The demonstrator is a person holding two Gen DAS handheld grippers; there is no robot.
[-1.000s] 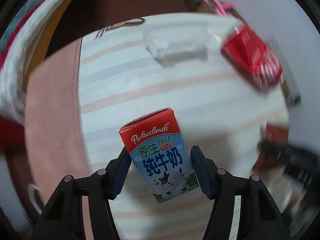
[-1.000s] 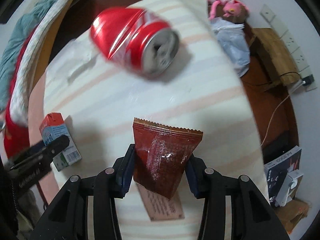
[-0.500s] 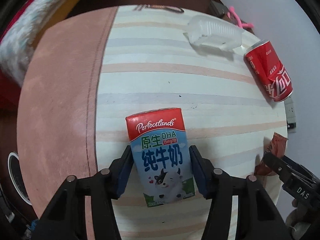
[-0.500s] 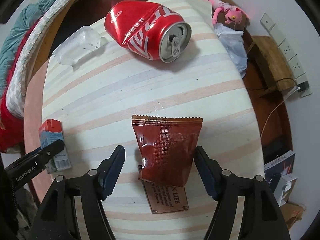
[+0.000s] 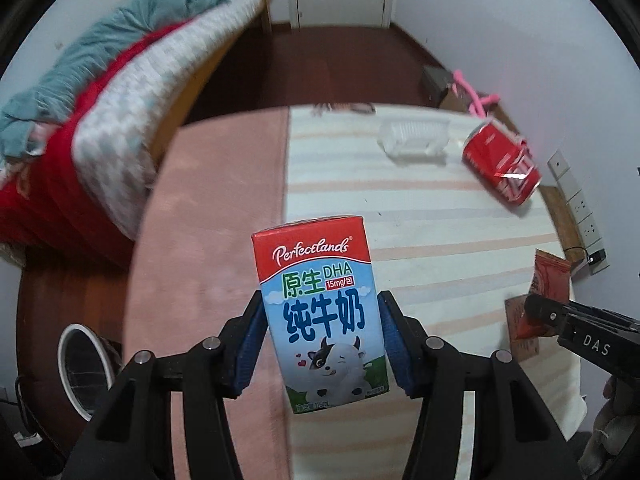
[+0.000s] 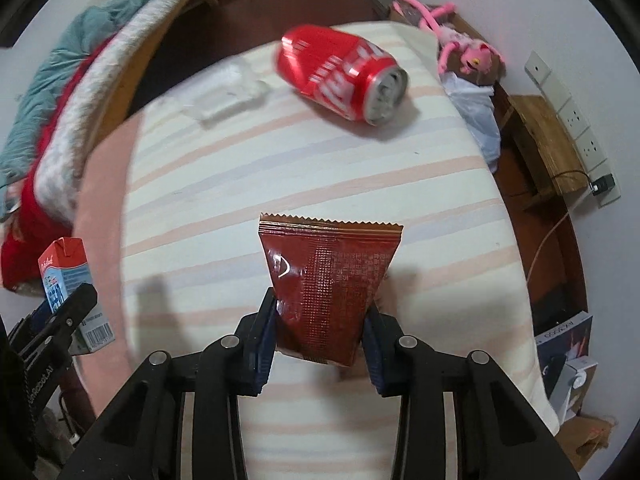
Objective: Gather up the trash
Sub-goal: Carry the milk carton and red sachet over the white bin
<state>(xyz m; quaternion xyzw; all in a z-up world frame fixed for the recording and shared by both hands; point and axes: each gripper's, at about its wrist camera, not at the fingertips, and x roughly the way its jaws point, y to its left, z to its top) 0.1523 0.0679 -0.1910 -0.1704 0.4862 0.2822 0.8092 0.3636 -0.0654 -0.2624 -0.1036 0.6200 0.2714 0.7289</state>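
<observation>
My left gripper [image 5: 320,340] is shut on a red, white and blue milk carton [image 5: 320,304] and holds it upright above the striped cushion [image 5: 420,216]. My right gripper [image 6: 320,336] is shut on a dark red snack packet [image 6: 326,280], lifted off the cushion [image 6: 280,160]. A dented red soda can [image 6: 344,74] lies on its side at the far end of the cushion, also in the left wrist view [image 5: 500,168]. A clear plastic tray [image 6: 226,94] lies left of the can. The carton also shows at the left of the right wrist view [image 6: 68,280].
A white-rimmed bin [image 5: 82,364] stands on the floor at lower left. Bedding [image 5: 100,92] is piled to the left. A pink plush toy [image 6: 456,40] and a plastic bag [image 6: 476,116] sit beyond the cushion. Wall sockets [image 6: 572,116] and a box [image 6: 564,344] are at right.
Both grippers have risen off the cushion with their loads. My right gripper has closed on the snack packet, and the brown label beneath it is now hidden.
</observation>
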